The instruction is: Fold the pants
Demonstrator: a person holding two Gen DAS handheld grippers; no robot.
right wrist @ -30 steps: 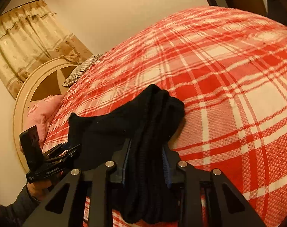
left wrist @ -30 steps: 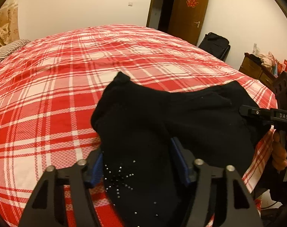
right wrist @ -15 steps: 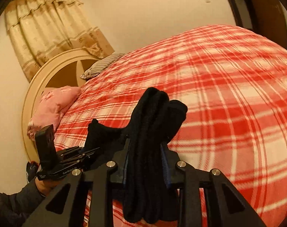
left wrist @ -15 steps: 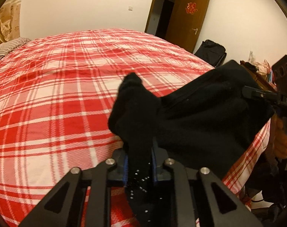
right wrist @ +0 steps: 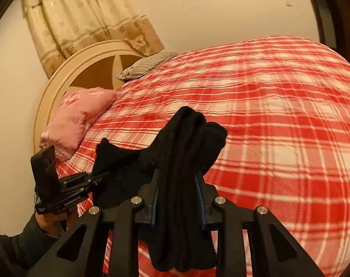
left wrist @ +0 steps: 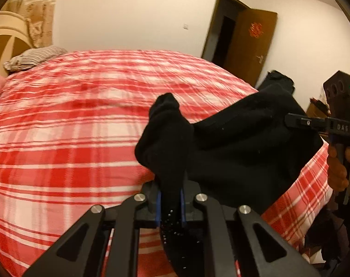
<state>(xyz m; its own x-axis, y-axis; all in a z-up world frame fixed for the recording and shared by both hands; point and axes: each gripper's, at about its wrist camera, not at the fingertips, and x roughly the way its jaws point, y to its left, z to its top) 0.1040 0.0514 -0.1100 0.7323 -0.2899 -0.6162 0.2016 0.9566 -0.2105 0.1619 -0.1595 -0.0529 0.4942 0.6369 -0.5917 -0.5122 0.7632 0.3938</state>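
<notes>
The black pants [left wrist: 232, 143] hang in the air above the red plaid bed [left wrist: 71, 127], stretched between both grippers. My left gripper [left wrist: 170, 204] is shut on one bunched end, with small silver studs showing below its jaws. My right gripper [right wrist: 177, 198] is shut on the other bunched end [right wrist: 186, 161], which folds over its jaws. In the left wrist view the right gripper [left wrist: 313, 124] is at the far right. In the right wrist view the left gripper [right wrist: 82, 184] is at the lower left.
A pink pillow [right wrist: 78, 117] and a striped pillow [right wrist: 147, 65] lie by the round headboard [right wrist: 66, 76]. A brown door [left wrist: 251, 46], a black bag [left wrist: 278, 80] and a cluttered cabinet [left wrist: 315, 108] stand past the bed's right side.
My left gripper has closed on the pants end that lay between its open jaws. Both grippers have lifted the pants off the bed, and both views have tilted up.
</notes>
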